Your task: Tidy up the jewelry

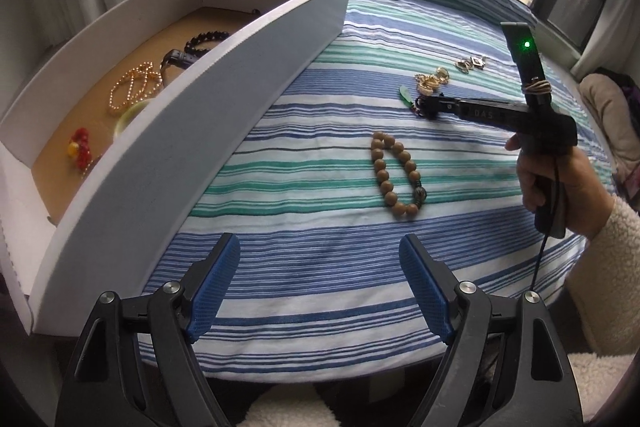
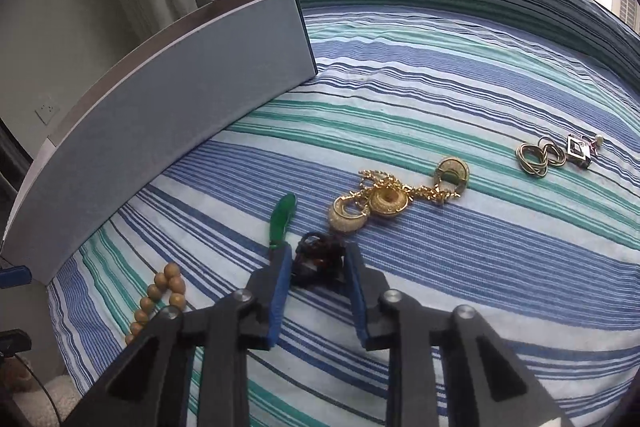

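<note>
My right gripper (image 2: 319, 257) is down on the striped cloth, its blue pads shut on a bunched dark cord (image 2: 320, 265). A green pendant (image 2: 282, 221) lies just beyond the left pad. In the left wrist view the same gripper (image 1: 426, 105) reaches in from the right, held by a hand (image 1: 560, 187). My left gripper (image 1: 320, 247) hangs open above the cloth's near edge with nothing between its pads. A wooden bead bracelet (image 1: 396, 173) lies beyond it. At the left stands the white box (image 1: 200, 131), holding a gold bead chain (image 1: 132, 87), red beads (image 1: 80, 147) and a black bracelet (image 1: 206, 39).
Gold earrings and a chain (image 2: 384, 201) lie in a heap just past the dark cord. Further right are linked gold rings (image 2: 538, 155) and a square pendant (image 2: 578, 149). The striped cloth (image 1: 320, 147) covers the surface. Windows stand behind.
</note>
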`<state>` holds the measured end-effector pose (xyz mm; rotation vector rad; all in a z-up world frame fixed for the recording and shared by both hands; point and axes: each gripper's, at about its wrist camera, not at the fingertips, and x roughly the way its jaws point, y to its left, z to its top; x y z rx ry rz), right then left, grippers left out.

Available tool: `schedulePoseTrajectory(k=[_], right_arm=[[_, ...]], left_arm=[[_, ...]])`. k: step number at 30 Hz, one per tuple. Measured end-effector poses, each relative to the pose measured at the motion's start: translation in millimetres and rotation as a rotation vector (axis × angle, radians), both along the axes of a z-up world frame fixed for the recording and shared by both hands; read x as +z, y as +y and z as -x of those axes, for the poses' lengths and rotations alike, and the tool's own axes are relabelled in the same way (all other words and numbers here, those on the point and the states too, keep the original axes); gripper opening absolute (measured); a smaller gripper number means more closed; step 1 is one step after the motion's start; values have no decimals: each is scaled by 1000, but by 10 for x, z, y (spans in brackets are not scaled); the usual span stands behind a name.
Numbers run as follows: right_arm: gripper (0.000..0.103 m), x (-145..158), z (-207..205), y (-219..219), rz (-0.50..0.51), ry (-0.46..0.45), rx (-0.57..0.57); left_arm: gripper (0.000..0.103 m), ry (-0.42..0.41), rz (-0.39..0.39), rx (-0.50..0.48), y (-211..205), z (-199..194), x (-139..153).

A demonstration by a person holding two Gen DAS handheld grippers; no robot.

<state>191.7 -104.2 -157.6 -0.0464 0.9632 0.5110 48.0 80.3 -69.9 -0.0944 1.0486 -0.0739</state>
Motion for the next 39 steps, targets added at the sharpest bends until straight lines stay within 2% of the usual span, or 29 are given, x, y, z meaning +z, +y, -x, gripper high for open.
schedulePoseTrajectory(k=[3, 7, 11, 14, 15, 16, 18, 21, 24, 25, 27, 28, 29, 32, 35, 37, 39], right_arm=[[10, 82, 88, -69, -36, 1, -20], [10, 317, 450, -324, -70, 7, -43], [10, 395, 915, -607, 11, 36, -80], [11, 337, 1203, -811, 16, 75, -134], [16, 315, 1279, -852, 28, 79, -157], [28, 293, 1341, -880, 38, 81, -178], [35, 307, 1471, -958, 17, 70, -214], [35, 355, 1602, -1050, -57, 63, -248], [35, 411, 1668, -1072, -84, 47, -257], [35, 430, 1678, -1068, -83, 39, -258], [35, 474, 1696, -1086, -85, 25, -259], [35, 499, 1698, -1094, -89, 19, -262], [35, 520, 1698, -1112, -95, 13, -265], [35, 538, 1657, -1192, -97, 10, -281], [37, 462, 1583, -1320, -67, 46, -328], [49, 361, 1577, -1275, 1, 87, -278], [49, 268, 1607, -1139, 43, 101, -199]], left_arm=[[83, 13, -3, -6, -18, -13, -56], [83, 17, -8, -48, -125, -36, -97], [83, 2, -23, -145, -403, -141, -122], [83, -23, -59, -239, -703, -279, -167], [83, -29, -68, -265, -792, -326, -195], [80, -30, -76, -291, -879, -377, -233], [72, -16, -103, -326, -1023, -474, -330], [60, 1, -130, -355, -1139, -564, -463], [50, -3, -166, -342, -1162, -587, -526], [40, 12, -155, -336, -1144, -603, -549], [30, 24, -93, -309, -1067, -614, -566], [15, 17, -99, -300, -1054, -607, -558], [12, 16, -96, -300, -1046, -600, -550], [11, 24, -45, -267, -983, -583, -519], [11, 10, 7, -244, -915, -542, -399], [11, -6, 40, -241, -874, -516, -282], [11, -25, 61, -243, -846, -491, -173]])
